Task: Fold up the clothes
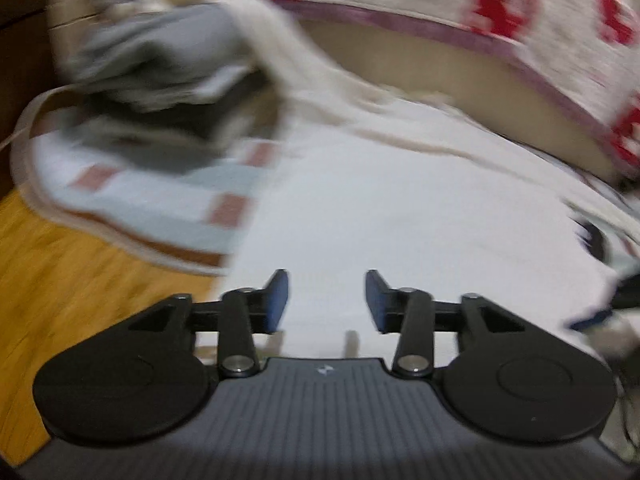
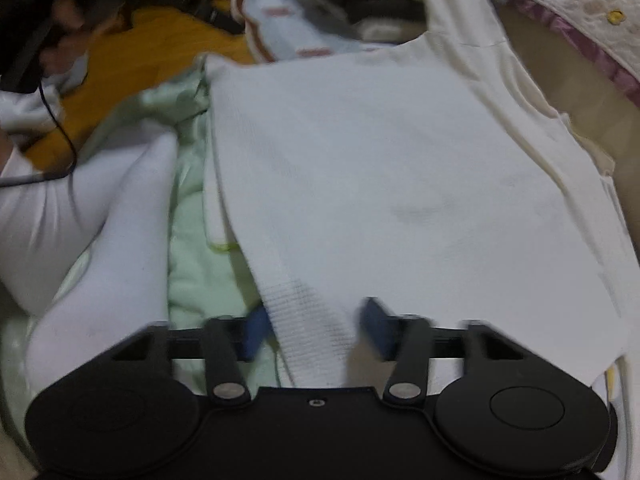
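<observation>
A white knitted garment (image 1: pixel 380 216) lies spread flat under both grippers. In the left wrist view my left gripper (image 1: pixel 326 300) hovers over its plain middle, jaws apart, with nothing between the blue pads. In the right wrist view the same garment (image 2: pixel 380 184) fills the centre, and its ribbed hem corner (image 2: pixel 316 320) lies between the jaws of my right gripper (image 2: pixel 316 330). The jaws stand apart on either side of the hem, and the cloth there is flat, not pinched. Both views are blurred.
A heap of grey and white clothes (image 1: pixel 160 64) sits on a mat with pink squares (image 1: pixel 140 200) at the left, over a wooden floor (image 1: pixel 60 280). A red-patterned quilt (image 1: pixel 500 0) runs along the back. A white-sleeved arm (image 2: pixel 100 208) and pale green cloth (image 2: pixel 200 264) lie left of the garment.
</observation>
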`<state>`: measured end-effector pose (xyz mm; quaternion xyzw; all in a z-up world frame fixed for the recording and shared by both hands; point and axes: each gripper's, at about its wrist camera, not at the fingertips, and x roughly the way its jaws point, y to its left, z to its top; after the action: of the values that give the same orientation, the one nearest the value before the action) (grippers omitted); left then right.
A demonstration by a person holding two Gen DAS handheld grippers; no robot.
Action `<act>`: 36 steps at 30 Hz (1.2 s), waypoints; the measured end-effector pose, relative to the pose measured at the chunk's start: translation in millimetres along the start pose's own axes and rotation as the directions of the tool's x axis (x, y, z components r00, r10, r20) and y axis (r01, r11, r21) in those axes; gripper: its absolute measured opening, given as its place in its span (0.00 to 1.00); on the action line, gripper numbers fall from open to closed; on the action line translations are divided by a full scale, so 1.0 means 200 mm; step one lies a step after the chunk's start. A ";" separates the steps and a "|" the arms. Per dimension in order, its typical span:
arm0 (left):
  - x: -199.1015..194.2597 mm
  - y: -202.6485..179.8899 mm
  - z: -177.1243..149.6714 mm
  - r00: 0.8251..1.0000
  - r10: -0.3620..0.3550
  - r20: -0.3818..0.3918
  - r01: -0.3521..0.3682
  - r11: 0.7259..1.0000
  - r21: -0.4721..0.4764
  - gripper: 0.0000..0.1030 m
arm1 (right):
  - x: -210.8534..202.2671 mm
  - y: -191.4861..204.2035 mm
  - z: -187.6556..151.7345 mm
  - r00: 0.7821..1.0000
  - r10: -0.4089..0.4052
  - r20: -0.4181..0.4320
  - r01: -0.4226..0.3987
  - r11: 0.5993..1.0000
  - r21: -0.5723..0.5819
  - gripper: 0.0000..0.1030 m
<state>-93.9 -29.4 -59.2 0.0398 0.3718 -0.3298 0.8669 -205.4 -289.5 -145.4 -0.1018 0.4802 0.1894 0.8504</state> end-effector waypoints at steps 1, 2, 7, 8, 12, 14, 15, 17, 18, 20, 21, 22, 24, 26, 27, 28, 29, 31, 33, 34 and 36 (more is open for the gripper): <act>0.02 -0.04 0.01 0.999 -0.050 -0.015 0.051 0.998 0.036 0.43 | -0.01 -0.07 0.02 0.997 0.068 0.035 -0.071 0.993 0.094 0.38; 0.04 -0.09 0.02 0.994 -0.100 -0.032 0.102 0.992 0.071 0.43 | -0.02 -0.14 0.03 0.990 0.121 0.073 -0.133 0.976 0.173 0.35; 0.12 -0.29 0.01 0.968 -0.224 -0.111 0.246 0.933 0.264 0.42 | -0.01 -0.38 0.04 0.975 0.172 0.142 -0.215 0.896 0.389 0.09; 0.14 -0.32 0.00 0.965 -0.233 -0.123 0.260 0.922 0.288 0.42 | 0.00 -0.39 0.04 0.981 0.142 0.132 -0.183 0.899 0.397 0.09; 0.17 -0.40 -0.05 0.938 -0.306 -0.166 0.344 0.886 0.310 0.42 | 0.01 -0.40 0.06 0.996 0.032 0.083 -0.058 0.939 0.339 0.09; 0.16 -0.42 -0.06 0.913 -0.372 -0.170 0.408 0.855 0.319 0.42 | 0.01 -0.40 0.04 0.995 0.052 0.086 -0.079 0.932 0.354 0.09; 0.16 -0.44 -0.06 0.907 -0.387 -0.169 0.422 0.841 0.339 0.42 | 0.01 -0.40 0.04 0.995 0.062 0.082 -0.087 0.929 0.359 0.15; 0.16 -0.47 -0.05 0.894 -0.409 -0.184 0.449 0.813 0.370 0.42 | -0.04 -0.39 0.02 0.996 0.063 0.058 -0.079 0.933 0.352 0.20; 0.16 -0.49 -0.05 0.887 -0.421 -0.193 0.463 0.799 0.384 0.42 | -0.07 -0.38 0.00 0.998 0.055 0.042 -0.066 0.939 0.338 0.31; 0.18 -0.52 -0.05 0.873 -0.437 -0.219 0.488 0.782 0.388 0.43 | -0.16 -0.38 -0.03 1.000 0.026 0.003 -0.025 0.955 0.295 0.55; 0.20 -0.54 -0.05 0.872 -0.431 -0.233 0.490 0.777 0.395 0.43 | -0.20 -0.38 -0.05 1.000 0.005 -0.022 0.001 0.963 0.270 0.62; 0.23 -0.56 -0.05 0.873 -0.420 -0.247 0.487 0.773 0.406 0.45 | -0.23 -0.38 -0.07 0.999 -0.011 -0.048 0.023 0.967 0.253 0.62; 0.27 -0.60 -0.06 0.880 -0.393 -0.267 0.474 0.768 0.431 0.49 | -0.29 -0.39 -0.12 0.994 -0.035 -0.105 0.058 0.971 0.231 0.62; 0.30 -0.64 -0.09 0.897 -0.354 -0.264 0.440 0.768 0.465 0.50 | -0.33 -0.40 -0.17 0.986 -0.059 -0.158 0.092 0.972 0.214 0.63; 0.32 -0.66 -0.10 0.906 -0.334 -0.261 0.422 0.768 0.482 0.52 | -0.32 -0.39 -0.19 0.981 -0.069 -0.181 0.108 0.971 0.215 0.64; 0.33 -0.68 -0.11 0.914 -0.312 -0.258 0.403 0.769 0.497 0.58 | -0.32 -0.39 -0.21 0.976 -0.080 -0.205 0.124 0.969 0.215 0.64; 0.33 -0.69 -0.12 0.926 -0.282 -0.253 0.375 0.770 0.515 0.63 | -0.31 -0.38 -0.23 0.971 -0.094 -0.221 0.142 0.967 0.212 0.64; 0.35 -0.71 -0.15 0.947 -0.215 -0.239 0.315 0.770 0.555 0.67 | -0.30 -0.35 -0.25 0.967 -0.125 -0.221 0.173 0.961 0.214 0.66; 0.35 -0.72 -0.17 0.960 -0.175 -0.218 0.273 0.761 0.588 0.62 | -0.30 -0.32 -0.27 0.964 -0.162 -0.210 0.205 0.957 0.203 0.66; 0.35 -0.73 -0.18 0.966 -0.158 -0.207 0.253 0.756 0.604 0.40 | -0.29 -0.31 -0.27 0.962 -0.183 -0.205 0.223 0.955 0.194 0.64; 0.32 -0.72 -0.17 0.970 -0.154 -0.189 0.239 0.752 0.614 0.11 | -0.31 -0.29 -0.28 0.957 -0.219 -0.191 0.254 0.950 0.183 0.34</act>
<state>-169.7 -166.0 -101.3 0.3101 0.2958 -0.5214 0.7379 -253.2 -375.8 -122.0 -0.0860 0.5516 0.0259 0.8293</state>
